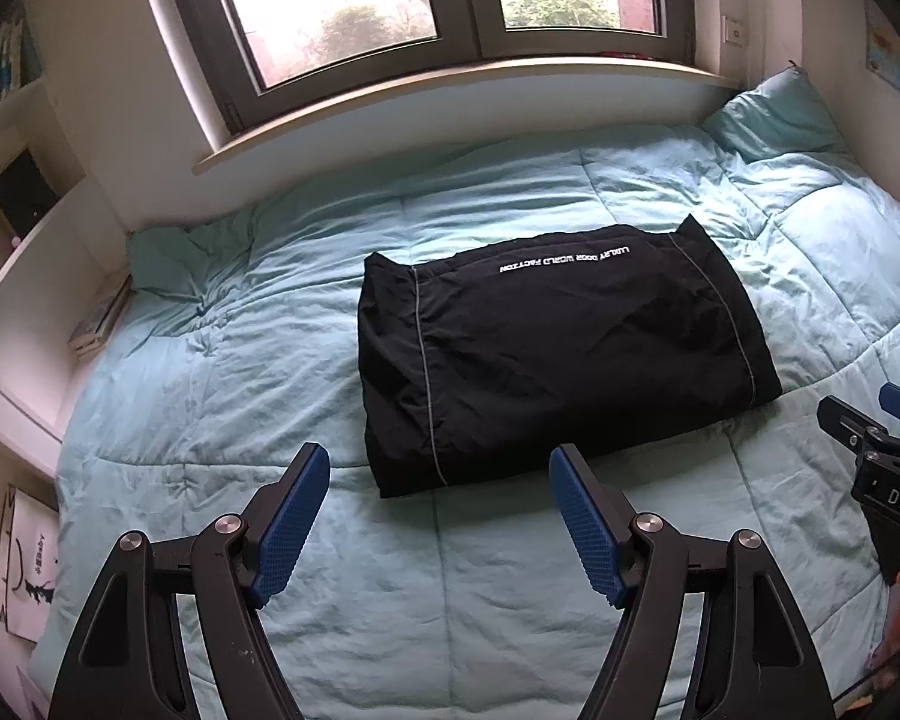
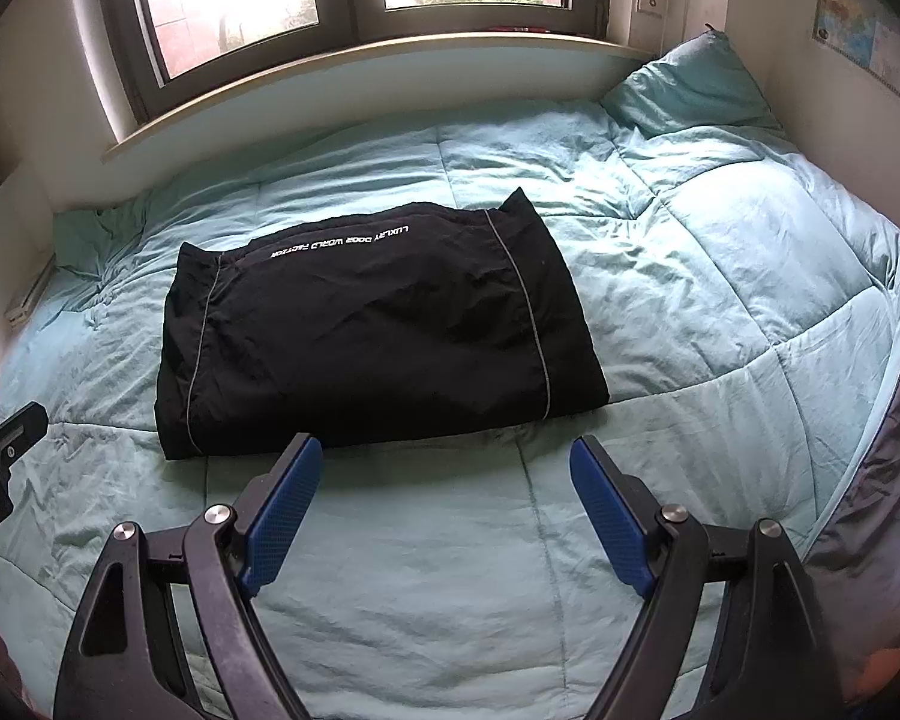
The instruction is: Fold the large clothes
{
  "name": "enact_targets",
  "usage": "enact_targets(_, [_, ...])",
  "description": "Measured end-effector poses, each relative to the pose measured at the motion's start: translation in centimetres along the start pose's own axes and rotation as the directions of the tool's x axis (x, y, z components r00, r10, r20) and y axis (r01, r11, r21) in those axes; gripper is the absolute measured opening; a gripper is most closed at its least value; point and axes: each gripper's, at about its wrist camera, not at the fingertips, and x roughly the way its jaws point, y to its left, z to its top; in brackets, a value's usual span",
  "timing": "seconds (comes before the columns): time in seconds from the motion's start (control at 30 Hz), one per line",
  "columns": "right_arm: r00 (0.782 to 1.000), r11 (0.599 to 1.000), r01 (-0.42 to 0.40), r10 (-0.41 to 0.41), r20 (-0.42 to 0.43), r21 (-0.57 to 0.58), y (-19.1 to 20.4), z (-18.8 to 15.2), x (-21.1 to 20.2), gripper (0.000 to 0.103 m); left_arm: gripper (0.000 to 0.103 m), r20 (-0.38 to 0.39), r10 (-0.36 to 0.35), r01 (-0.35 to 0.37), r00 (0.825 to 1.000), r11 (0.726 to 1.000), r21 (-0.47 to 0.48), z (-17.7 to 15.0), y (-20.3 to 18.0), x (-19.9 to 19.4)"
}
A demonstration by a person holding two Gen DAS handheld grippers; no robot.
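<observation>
A black jacket (image 1: 561, 354) lies folded into a thick rectangle on the teal quilt (image 1: 270, 396) that covers the bed, roughly midway between the window sill (image 1: 450, 114) and the near edge of the bed. White lettering runs along the edge of the jacket that faces the sill, and a grey piping line crosses it near each short end. Its long axis runs side to side, parallel to the sill.

Both grippers hang above the quilt on the side of the jacket away from the sill, and neither touches cloth. The left gripper (image 1: 439, 513) has its blue pads spread wide and holds nothing; the jacket's near left corner sits just beyond the gap between its fingers. The right gripper (image 2: 447, 501) is equally wide open and empty; its left pad lines up with the jacket's near edge, while its right pad stands over bare quilt past the jacket's right end. Of the two, the left gripper looks more squarely centred on the jacket's near edge.

The jacket already looks compact, so the fold seems far along, perhaps finished. If one more fold is wanted, it would likely run across the long axis, each gripper pinching a near corner. The puffy quilt beneath could get caught in a pinch with the thick cloth.

A teal pillow (image 2: 690, 84) leans in the corner to the right of the jacket, against the wall.
</observation>
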Motion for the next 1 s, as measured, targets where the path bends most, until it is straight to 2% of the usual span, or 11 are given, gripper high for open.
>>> enact_targets(0.27, [1.0,1.0,0.014,-0.015,-0.01,-0.003,-0.6,0.2,0.8,0.086,0.077,-0.002,0.023,-0.023,1.0,0.999,0.026,0.1,-0.2,0.4])
enact_targets(0.77, [0.999,1.0,0.019,-0.019,-0.04,-0.015,-0.7,-0.1,2.3,0.086,0.077,-0.013,0.016,-0.015,1.0,0.999,0.033,0.4,-0.4,1.1])
enact_targets(1.0, [0.998,0.999,0.036,-0.037,-0.044,-0.025,-0.8,-0.3,2.4,0.086,0.077,-0.022,0.013,-0.014,1.0,1.0,-0.012,0.6,0.3,1.5])
